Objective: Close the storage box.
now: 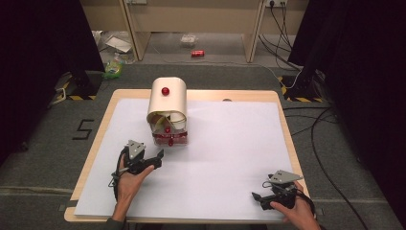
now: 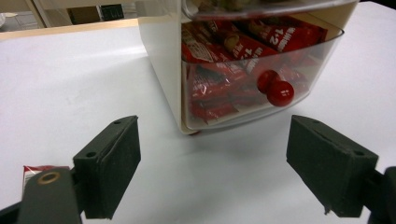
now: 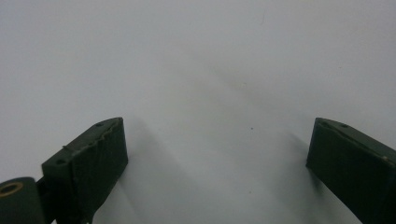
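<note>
Jaws apart, the left gripper [image 2: 212, 172] faces the drawer [image 2: 261, 79] of snack bars, just short of its red knob [image 2: 279, 92]. The right gripper [image 3: 217, 172] rests wide apart on the desk [image 1: 230, 143]. An off-centre pinch could slip off the knob or shove the light box [image 1: 167, 103].

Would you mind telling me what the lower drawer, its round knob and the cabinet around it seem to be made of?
The lower drawer looks like clear glossy plastic: red wrappers show through its front. Its knob is shiny red, probably plastic or lacquered wood, with a highlight. The cabinet looks like smooth opaque cream plastic, though painted metal is possible.
</note>
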A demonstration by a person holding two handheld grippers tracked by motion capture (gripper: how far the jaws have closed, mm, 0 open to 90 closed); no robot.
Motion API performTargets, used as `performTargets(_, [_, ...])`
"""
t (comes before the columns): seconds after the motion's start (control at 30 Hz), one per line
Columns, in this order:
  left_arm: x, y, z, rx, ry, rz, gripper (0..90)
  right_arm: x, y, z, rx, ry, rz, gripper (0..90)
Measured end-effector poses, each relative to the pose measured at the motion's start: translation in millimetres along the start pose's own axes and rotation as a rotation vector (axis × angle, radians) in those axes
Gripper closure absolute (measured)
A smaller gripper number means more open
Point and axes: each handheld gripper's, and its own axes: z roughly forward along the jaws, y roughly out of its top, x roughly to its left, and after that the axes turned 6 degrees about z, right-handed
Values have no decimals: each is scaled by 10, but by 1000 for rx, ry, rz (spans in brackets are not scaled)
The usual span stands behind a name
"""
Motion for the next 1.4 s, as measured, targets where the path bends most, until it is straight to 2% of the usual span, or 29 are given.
performTargets(0.57, [-93, -100, -151, 8, -32, 18, 170, 0, 0, -1, 0, -1, -1, 55])
performTargets(1.17, [-191, -317, -232, 44, -75, 21, 171, 2, 0, -2, 0, -2, 0, 55])
performTargets(1.4, [-220, -366, -299, 52, -94, 38, 170, 2, 0, -1, 0, -2, 0, 55])
